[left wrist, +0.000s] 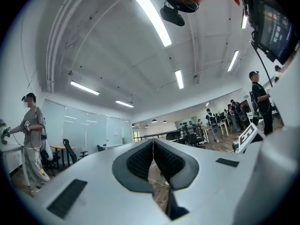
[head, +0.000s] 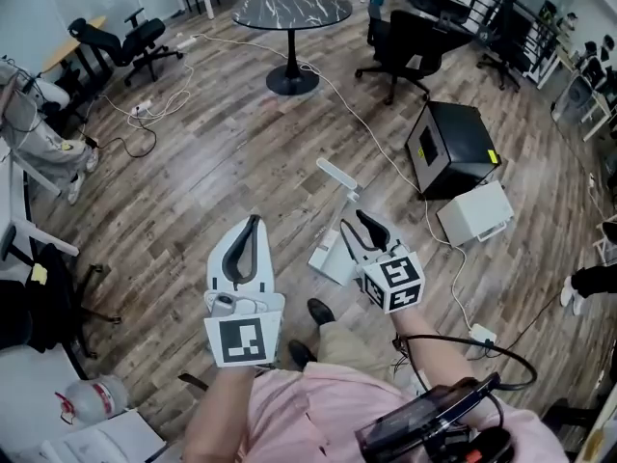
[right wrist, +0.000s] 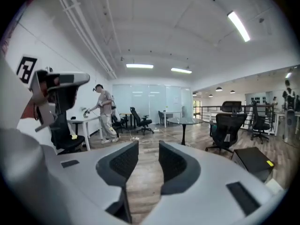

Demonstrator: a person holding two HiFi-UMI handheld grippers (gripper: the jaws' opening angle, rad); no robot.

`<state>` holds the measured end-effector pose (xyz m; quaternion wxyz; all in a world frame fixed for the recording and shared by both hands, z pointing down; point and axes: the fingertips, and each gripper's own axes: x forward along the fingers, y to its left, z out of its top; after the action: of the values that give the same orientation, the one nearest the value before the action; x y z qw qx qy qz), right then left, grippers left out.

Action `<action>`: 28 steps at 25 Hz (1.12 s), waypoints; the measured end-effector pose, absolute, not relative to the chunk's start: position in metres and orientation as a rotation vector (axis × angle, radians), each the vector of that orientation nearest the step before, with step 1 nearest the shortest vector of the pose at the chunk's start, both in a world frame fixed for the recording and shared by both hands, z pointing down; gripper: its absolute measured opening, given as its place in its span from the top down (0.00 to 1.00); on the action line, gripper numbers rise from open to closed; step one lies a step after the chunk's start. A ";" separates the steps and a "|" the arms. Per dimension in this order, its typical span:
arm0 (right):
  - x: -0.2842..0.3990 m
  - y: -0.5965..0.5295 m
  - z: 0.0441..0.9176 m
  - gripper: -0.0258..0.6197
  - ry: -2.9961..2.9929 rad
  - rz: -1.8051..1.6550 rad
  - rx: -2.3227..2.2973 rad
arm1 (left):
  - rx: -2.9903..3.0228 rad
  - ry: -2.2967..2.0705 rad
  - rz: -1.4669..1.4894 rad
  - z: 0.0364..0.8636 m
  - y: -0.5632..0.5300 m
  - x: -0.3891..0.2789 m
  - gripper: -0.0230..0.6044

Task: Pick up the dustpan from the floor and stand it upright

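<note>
Head view, white dustpan on wooden floor, just beyond right gripper, handle toward far side, right gripper released and empty, left gripper clenched on nothing, near left.

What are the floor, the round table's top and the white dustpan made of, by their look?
The floor looks like wood or wood-look laminate: grey-brown planks with grain and a low sheen. The round table top seems to be dark polished stone, perhaps marble or an imitation: black with white veins. The dustpan is probably moulded plastic: plain white, smooth and matte.
</note>
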<state>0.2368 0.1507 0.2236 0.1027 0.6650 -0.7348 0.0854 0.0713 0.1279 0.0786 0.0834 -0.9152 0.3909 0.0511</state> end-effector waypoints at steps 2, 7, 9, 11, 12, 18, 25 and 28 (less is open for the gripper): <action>0.220 0.152 0.180 0.80 -2.218 0.147 1.988 | -2.725 1.171 0.183 0.065 0.131 0.075 0.94; 0.191 0.155 0.105 0.95 -2.244 -0.092 2.032 | -2.710 1.185 0.262 0.030 0.141 0.077 0.94; 0.185 0.158 0.089 0.96 -2.241 -0.147 2.047 | -2.703 1.169 0.286 0.018 0.145 0.079 0.94; 0.183 0.160 0.079 0.96 -2.226 -0.181 2.069 | -2.705 1.144 0.313 0.009 0.149 0.081 0.94; 0.183 0.162 0.076 0.96 -2.220 -0.189 2.080 | -2.706 1.133 0.317 0.007 0.151 0.082 0.94; 0.183 0.168 0.068 0.96 -2.215 -0.227 2.107 | -2.686 1.105 0.313 -0.001 0.159 0.084 0.94; 0.180 0.170 0.062 0.96 -2.225 -0.250 2.115 | -2.689 1.085 0.326 -0.004 0.161 0.087 0.94; 0.178 0.168 0.060 0.96 -2.216 -0.261 2.119 | -2.696 1.091 0.331 -0.002 0.158 0.085 0.94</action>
<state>0.1781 0.1680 0.0596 0.0324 0.6883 -0.7197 -0.0849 0.0846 0.1579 -0.0022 0.1073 -0.9157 0.3705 0.1126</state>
